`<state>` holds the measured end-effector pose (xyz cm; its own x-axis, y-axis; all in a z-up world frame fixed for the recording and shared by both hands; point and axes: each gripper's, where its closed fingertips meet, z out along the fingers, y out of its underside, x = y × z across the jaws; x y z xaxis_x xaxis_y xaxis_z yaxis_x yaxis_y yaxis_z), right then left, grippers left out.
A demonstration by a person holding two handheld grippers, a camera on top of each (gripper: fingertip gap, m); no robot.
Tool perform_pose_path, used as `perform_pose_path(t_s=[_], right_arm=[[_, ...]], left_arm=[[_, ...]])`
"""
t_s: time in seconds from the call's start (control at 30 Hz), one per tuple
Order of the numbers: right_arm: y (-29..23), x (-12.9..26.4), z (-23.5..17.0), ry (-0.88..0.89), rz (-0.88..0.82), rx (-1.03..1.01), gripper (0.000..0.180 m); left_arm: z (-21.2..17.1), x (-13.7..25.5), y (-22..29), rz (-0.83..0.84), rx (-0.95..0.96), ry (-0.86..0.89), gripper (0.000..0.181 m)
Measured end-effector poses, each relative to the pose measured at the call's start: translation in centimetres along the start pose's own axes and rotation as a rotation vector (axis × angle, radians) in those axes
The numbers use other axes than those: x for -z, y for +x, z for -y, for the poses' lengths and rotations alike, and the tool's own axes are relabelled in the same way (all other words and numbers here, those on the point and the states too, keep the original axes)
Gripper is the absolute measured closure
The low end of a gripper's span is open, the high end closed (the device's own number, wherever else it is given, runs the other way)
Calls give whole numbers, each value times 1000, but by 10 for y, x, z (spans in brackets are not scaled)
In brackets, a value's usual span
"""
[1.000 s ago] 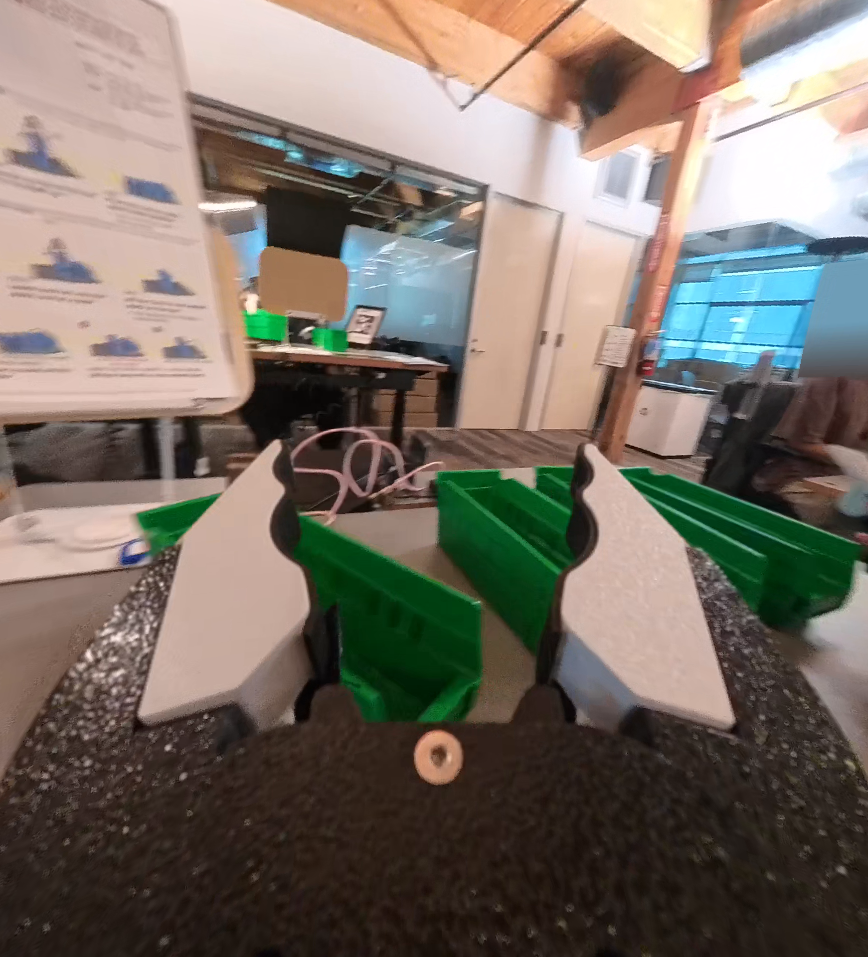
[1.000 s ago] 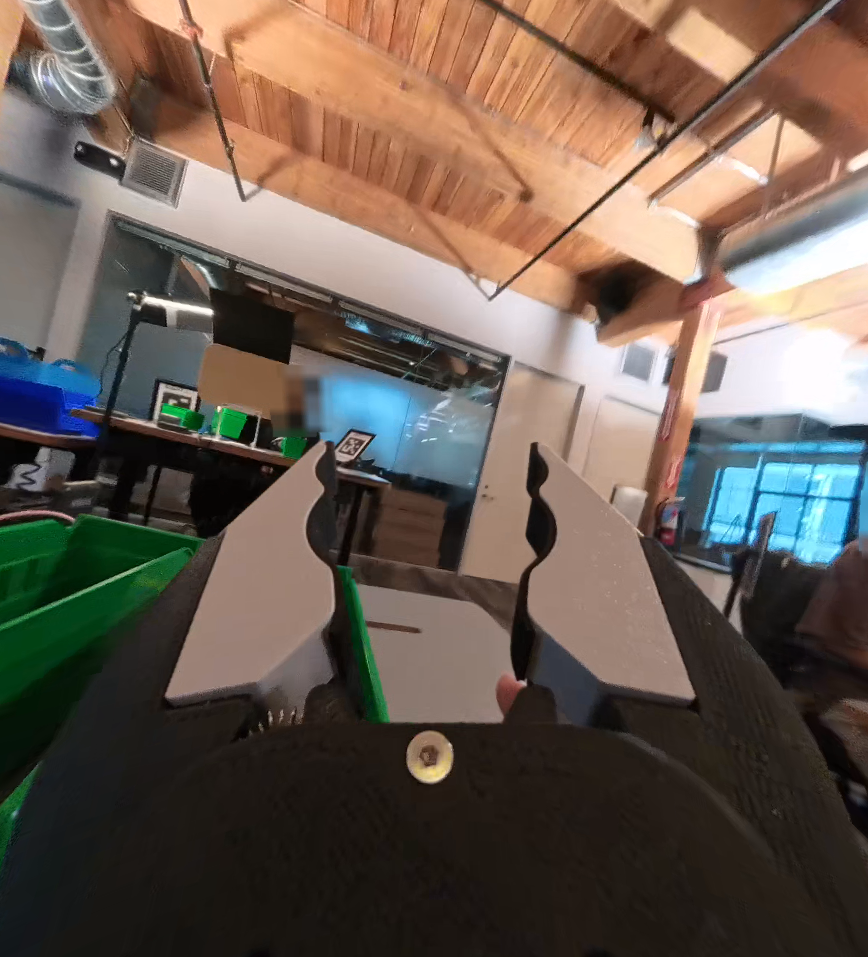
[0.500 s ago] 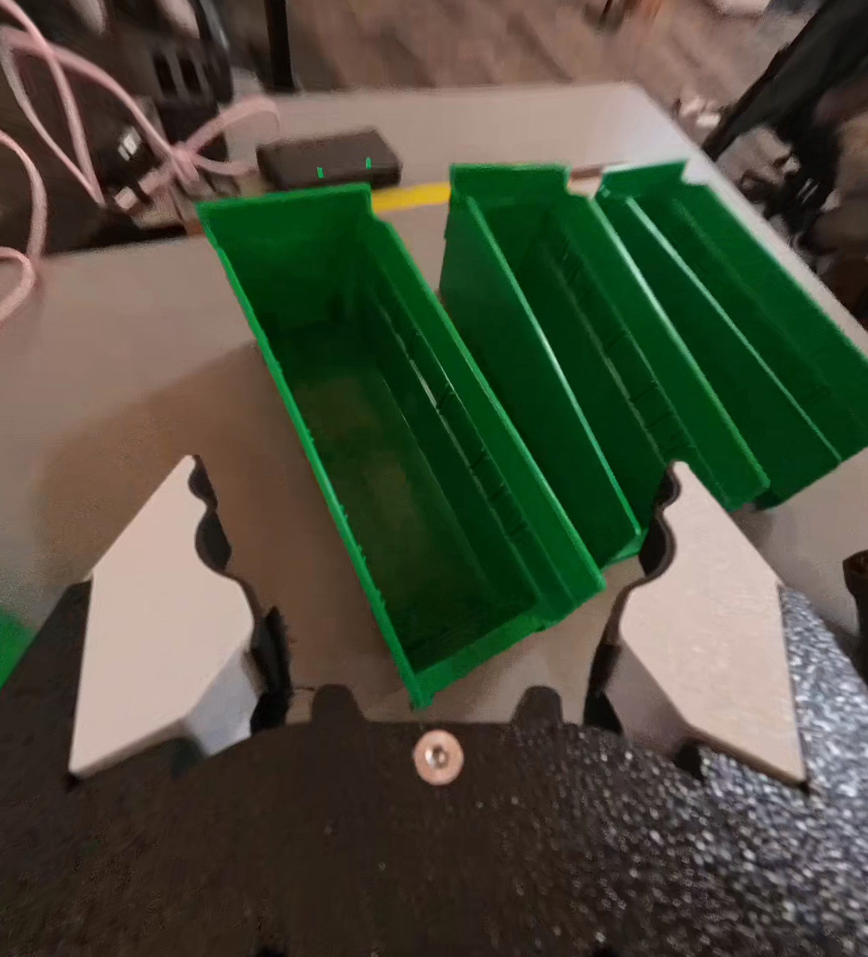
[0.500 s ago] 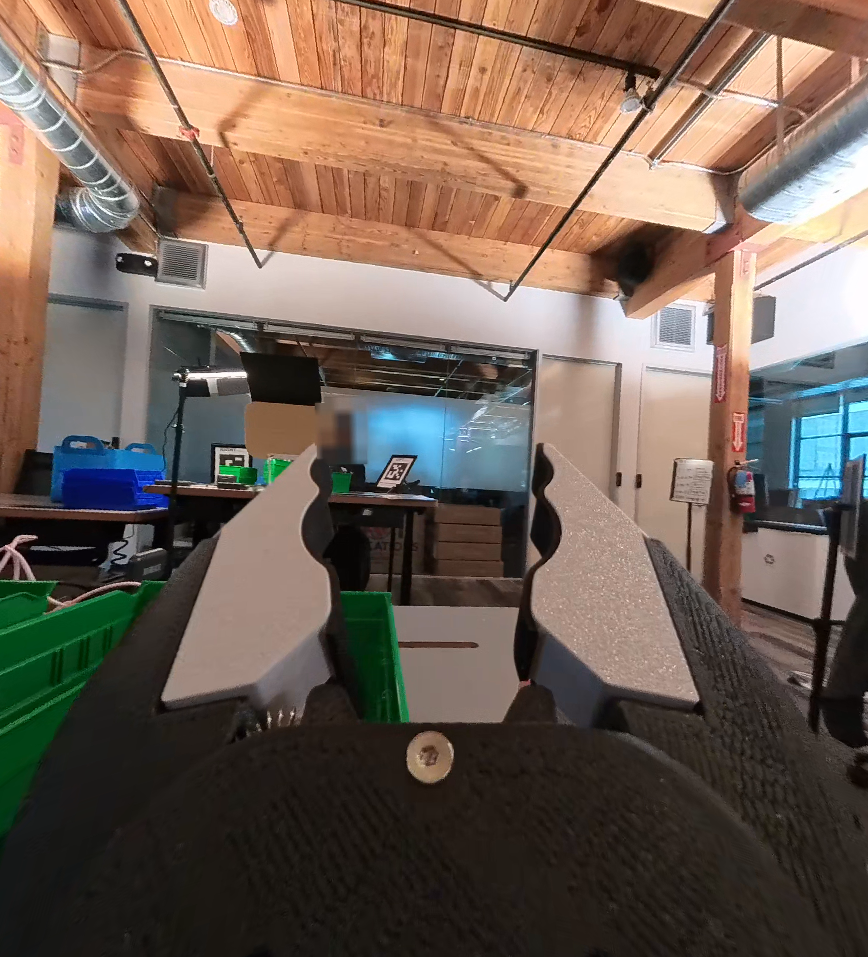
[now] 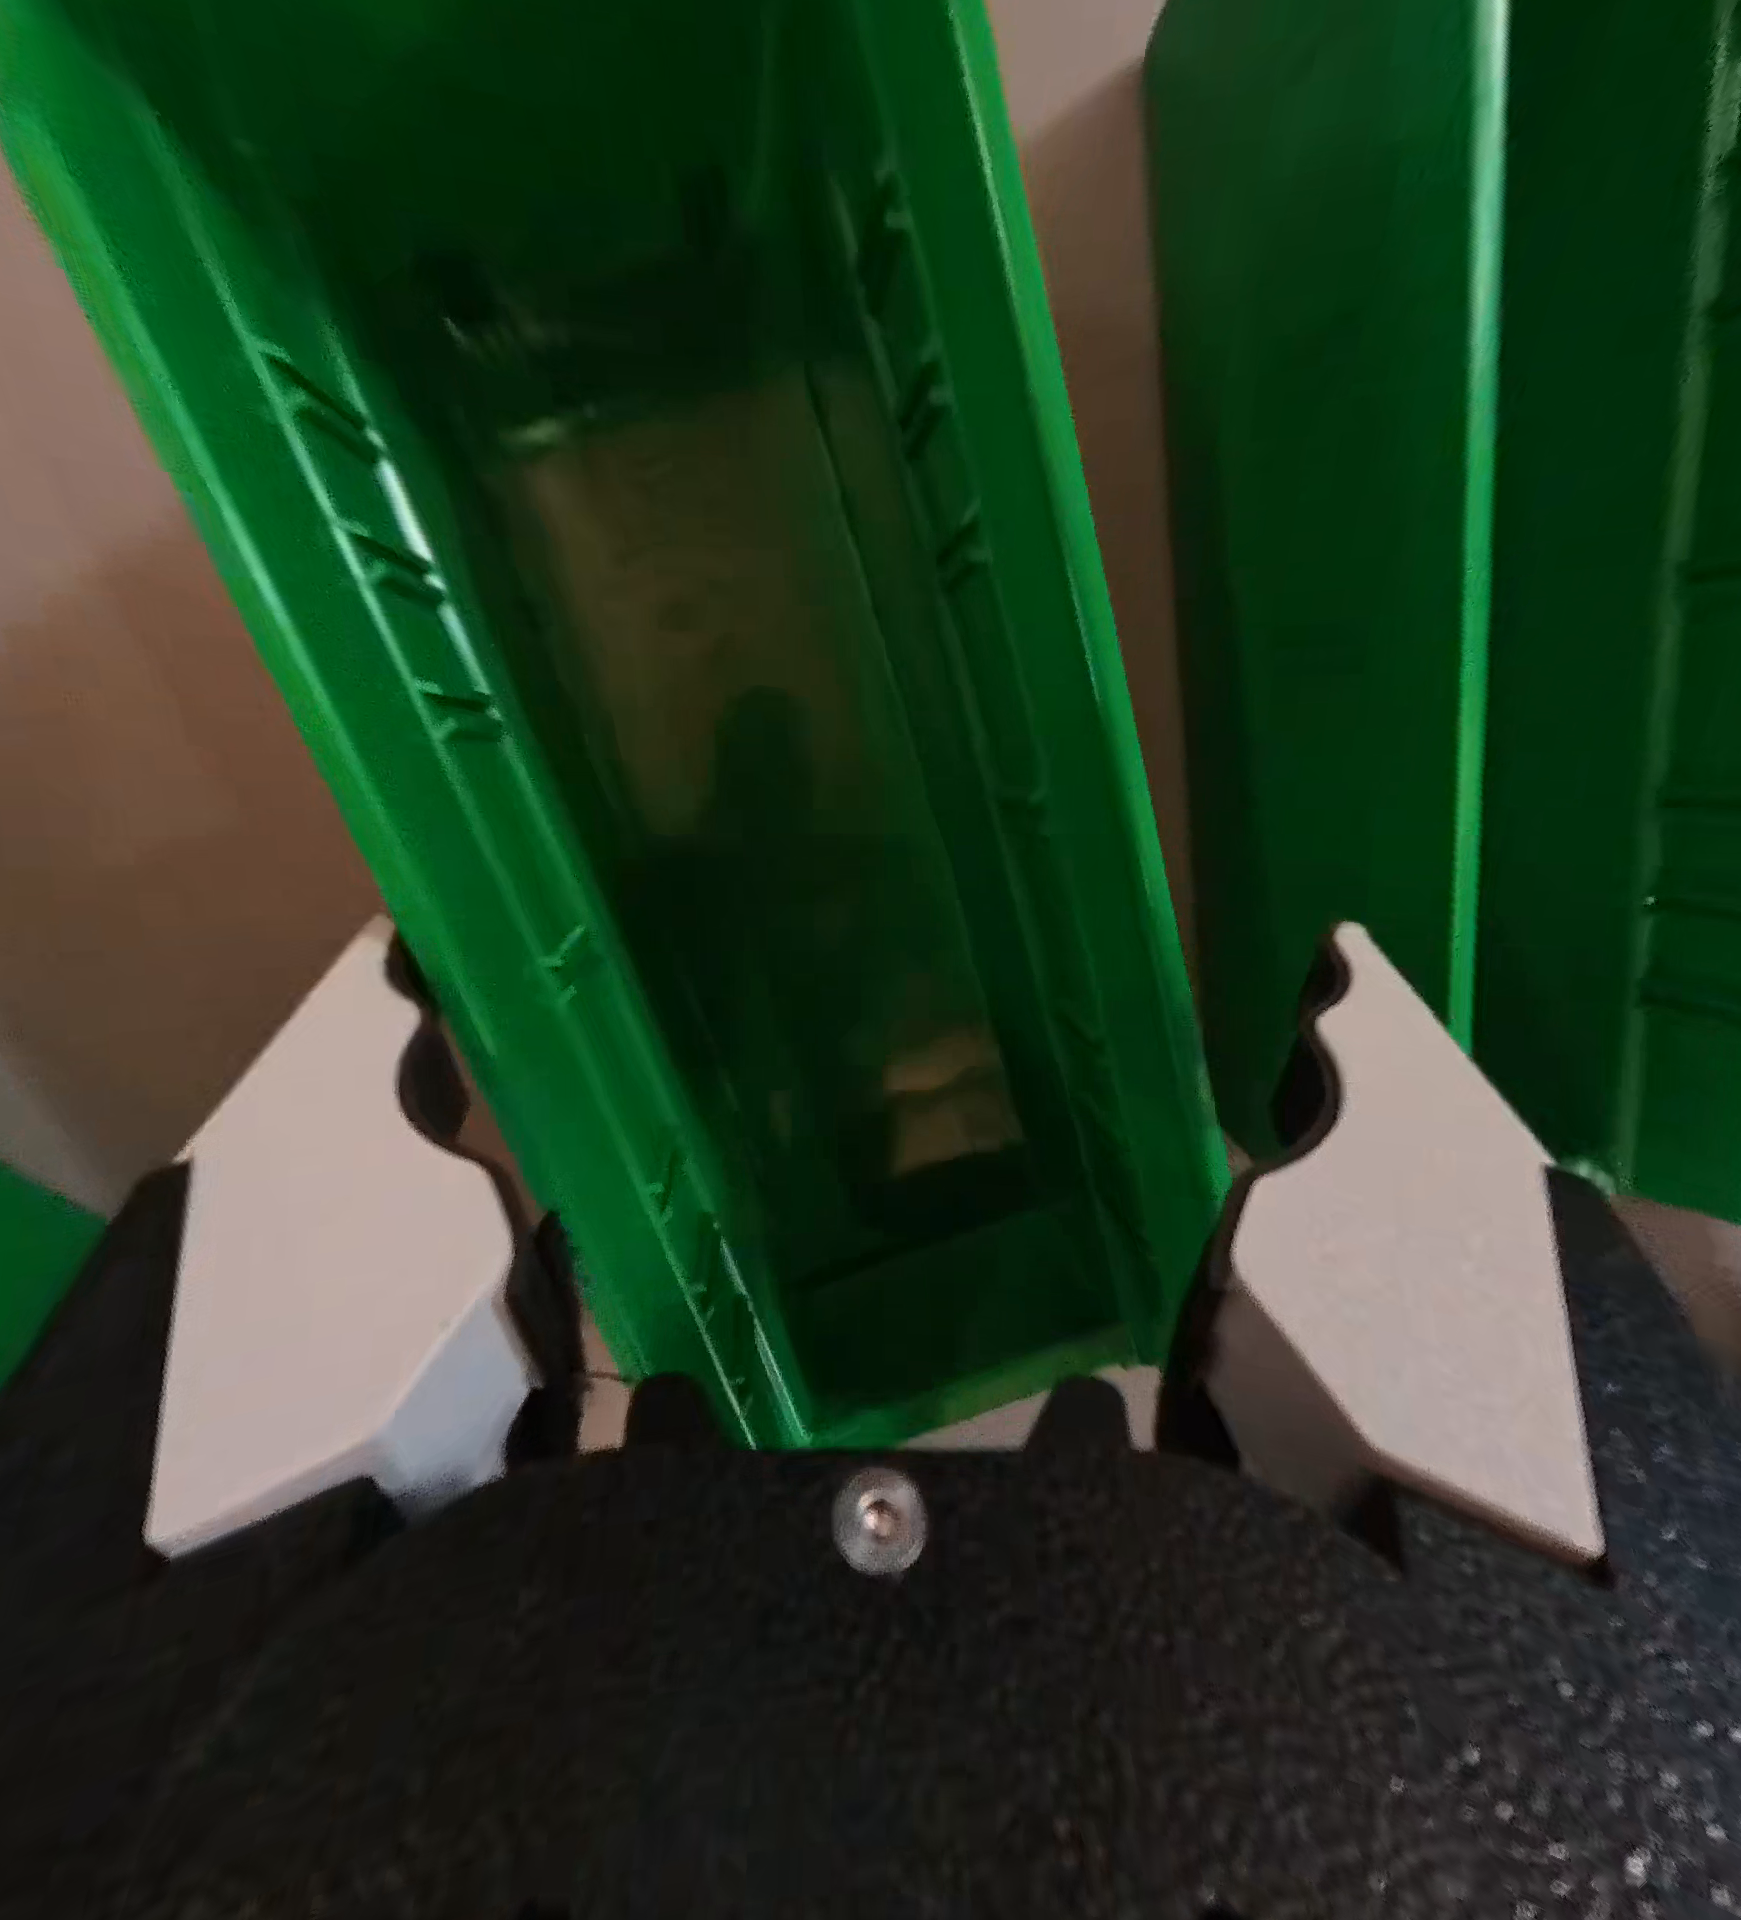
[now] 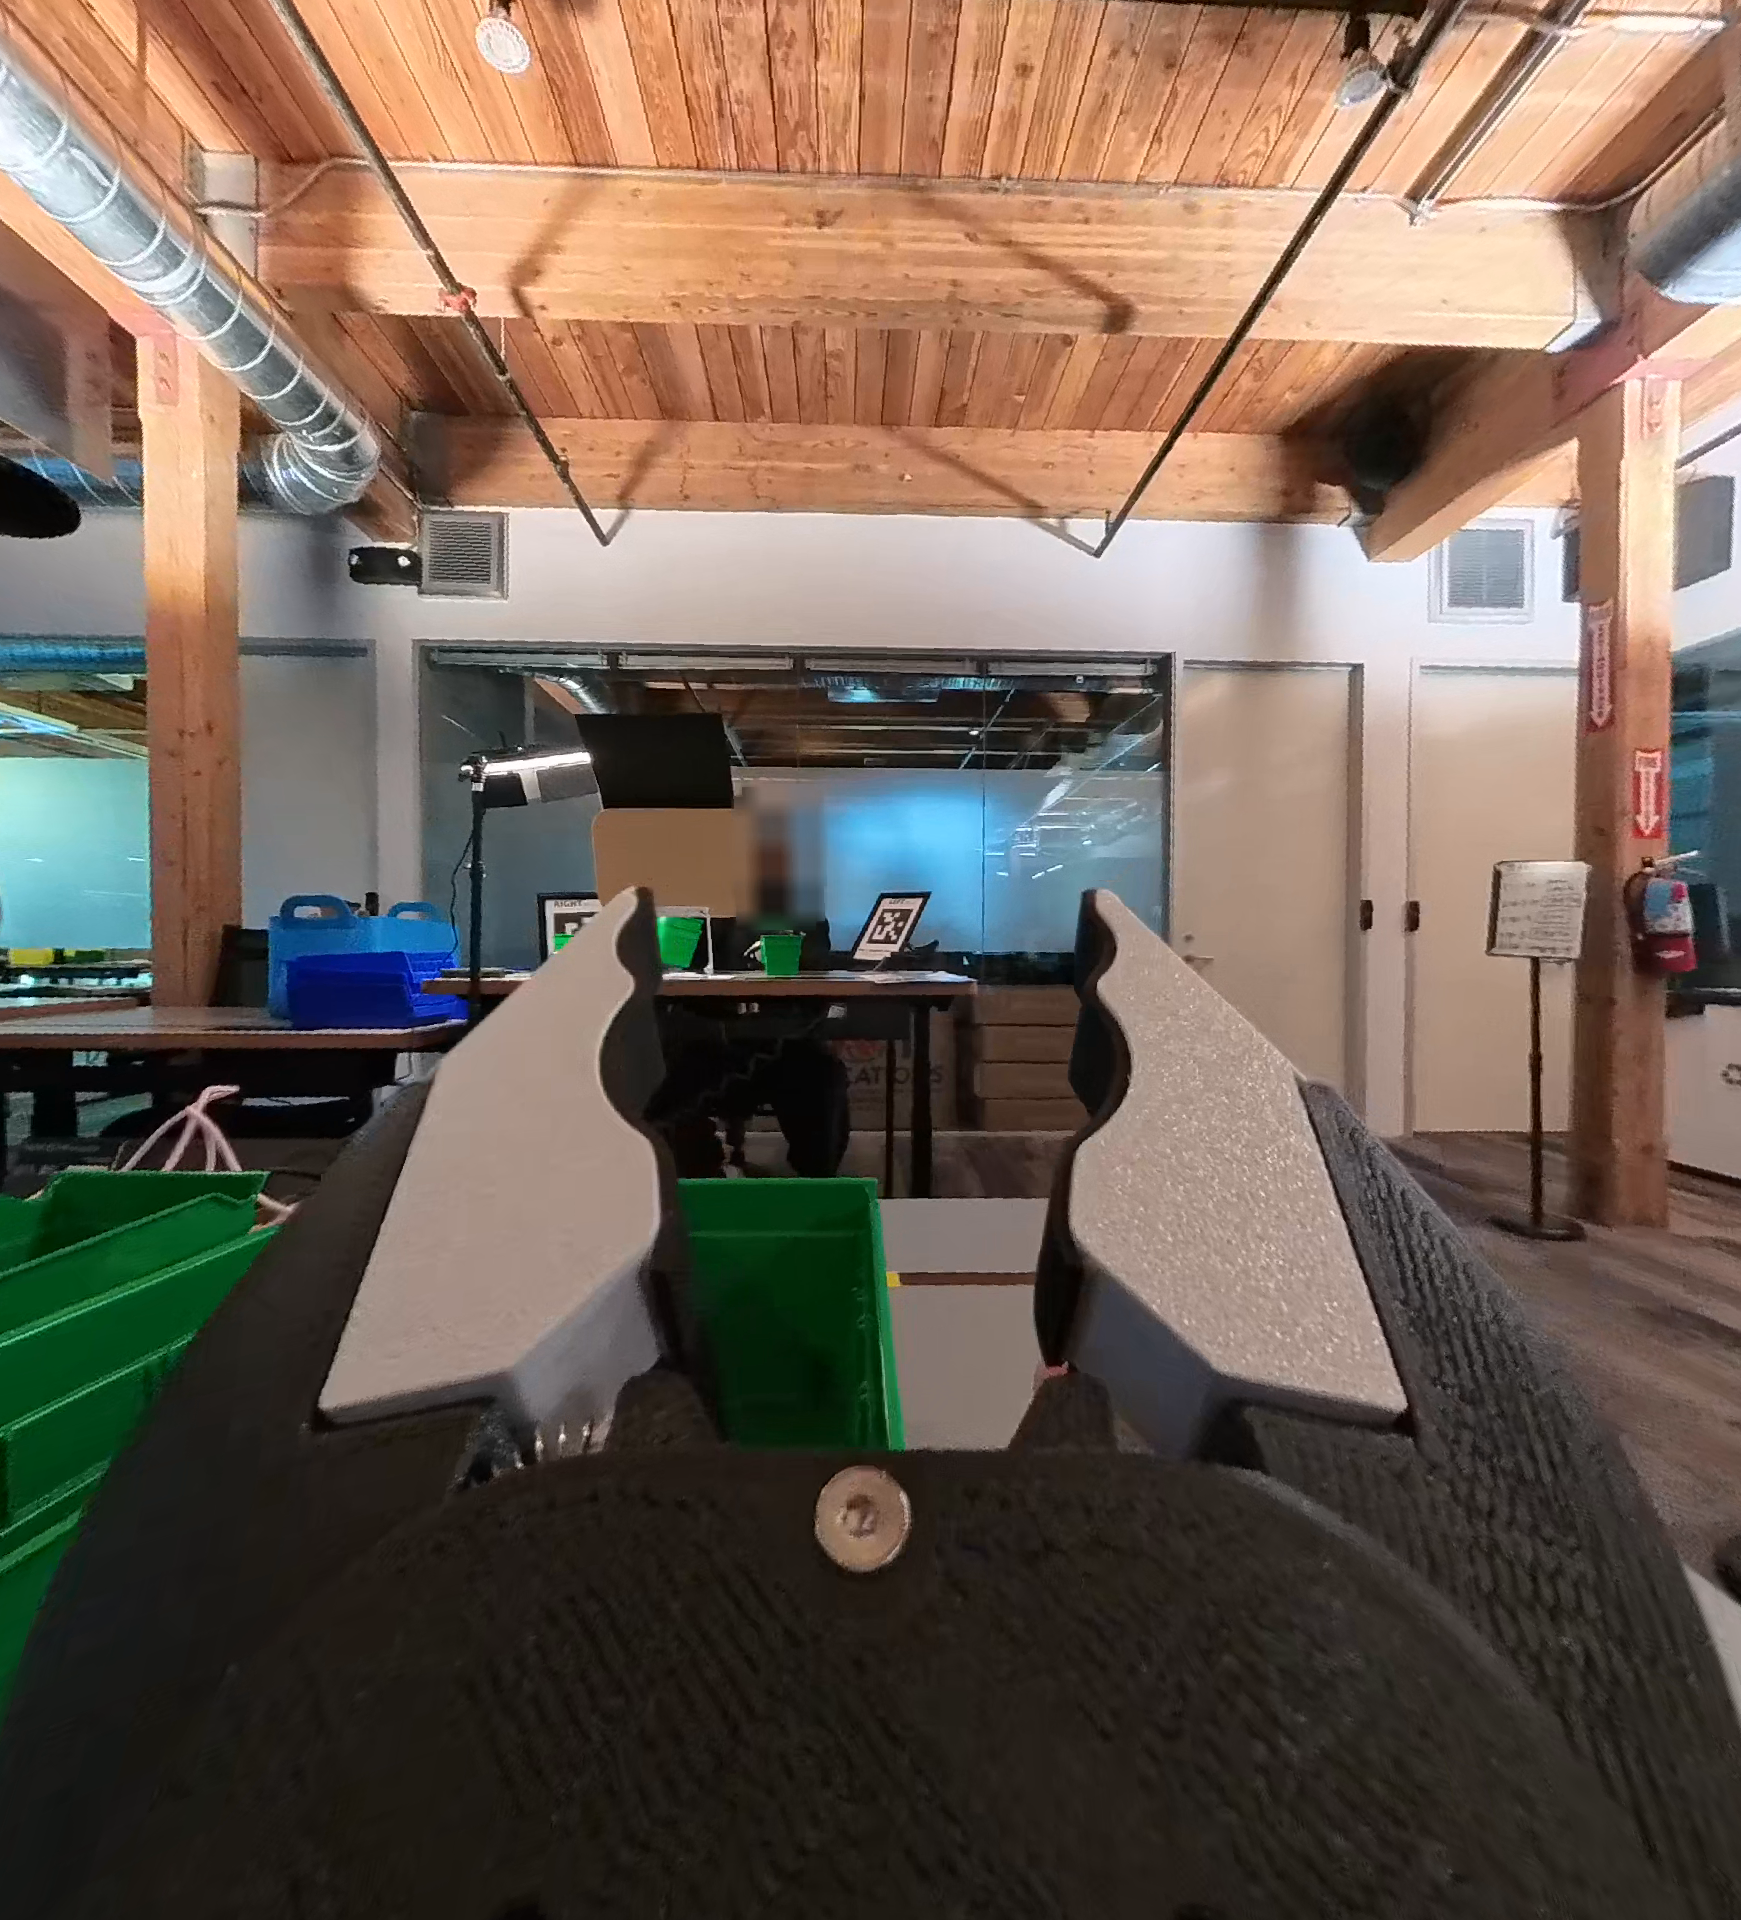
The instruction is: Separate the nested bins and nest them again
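- Green plastic, long and open-topped: the near bin lies on the pale worktop, seen from above in the left wrist view, its near end between the two fingers of the left gripper
- The left gripper is spread wide, one grey finger outside each long wall of that bin; whether the inner edges touch the walls I cannot tell, since the frame is blurred
- A second green bin lies just to the right of the first, with a strip of bare worktop between them; the right-hand finger sits in that gap
- A scrap of further green shows at the lower left edge of the same view, too cropped to name
- In the right wrist view the right gripper is held level and released, its jaws parted with nothing pinched
- A narrow green bin end stands just inside the left-hand finger; contact is not clear
- More green bins lie side by side at the left of that view, a pink cable behind them
- Farther back stand a desk with blue bins, wooden posts, a wood-plank ceiling with a metal duct, and a fire extinguisher at the right
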<state>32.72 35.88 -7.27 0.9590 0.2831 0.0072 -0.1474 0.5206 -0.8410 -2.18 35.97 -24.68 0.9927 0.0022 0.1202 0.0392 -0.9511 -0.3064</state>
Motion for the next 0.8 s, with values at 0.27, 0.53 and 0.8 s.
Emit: perform_pose_path(t_s=[0.27, 0.53, 0.8], right_arm=[[-3, -4, -8, -41, 27, -30, 100], [-2, -5, -11, -60, 22, -67, 100], [2, -5, -12, -61, 7, -80, 100]], left_arm=[[2, -1, -12, 18, 8, -31, 53], [29, 43, -32, 72, -109, 12, 73], [33, 142, -114, 108, 194, 73, 75]])
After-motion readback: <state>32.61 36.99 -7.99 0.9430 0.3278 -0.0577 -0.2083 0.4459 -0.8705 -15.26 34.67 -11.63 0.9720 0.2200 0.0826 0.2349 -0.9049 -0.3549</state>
